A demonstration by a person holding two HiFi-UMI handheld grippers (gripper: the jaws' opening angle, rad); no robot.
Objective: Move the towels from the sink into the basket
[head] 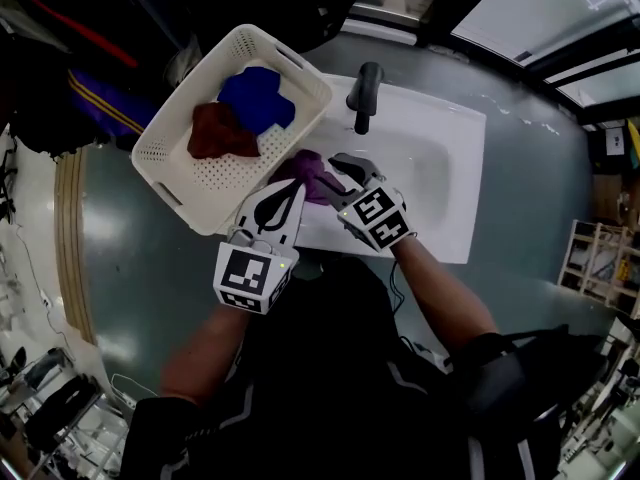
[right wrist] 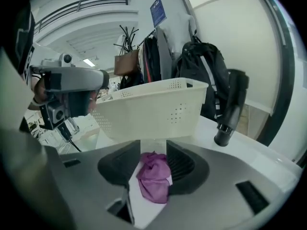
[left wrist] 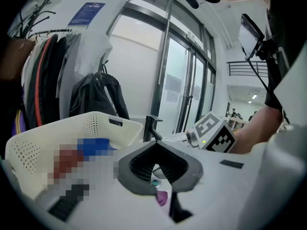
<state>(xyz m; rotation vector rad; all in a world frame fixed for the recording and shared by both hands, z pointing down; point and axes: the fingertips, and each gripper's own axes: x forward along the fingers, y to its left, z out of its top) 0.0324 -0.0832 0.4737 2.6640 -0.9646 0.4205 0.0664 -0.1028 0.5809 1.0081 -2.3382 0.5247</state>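
A purple towel (head: 308,168) lies at the left end of the white sink (head: 440,168). My right gripper (head: 336,180) reaches down over it; in the right gripper view the towel (right wrist: 154,176) sits in the gap between the parted jaws, so the gripper (right wrist: 153,148) is open. My left gripper (head: 297,185) is just left of the towel, its tips closed together and empty (left wrist: 154,145); a scrap of purple towel (left wrist: 162,197) shows below them. The white perforated basket (head: 165,133) stands left of the sink and holds a blue towel (head: 255,98) and a dark red towel (head: 218,133).
A black faucet (head: 365,93) rises at the sink's far rim, close to the basket's corner. Grey-green counter (head: 150,268) surrounds sink and basket. Coats and a backpack (right wrist: 201,66) hang behind the basket (right wrist: 153,109). Glass doors (left wrist: 182,90) lie beyond.
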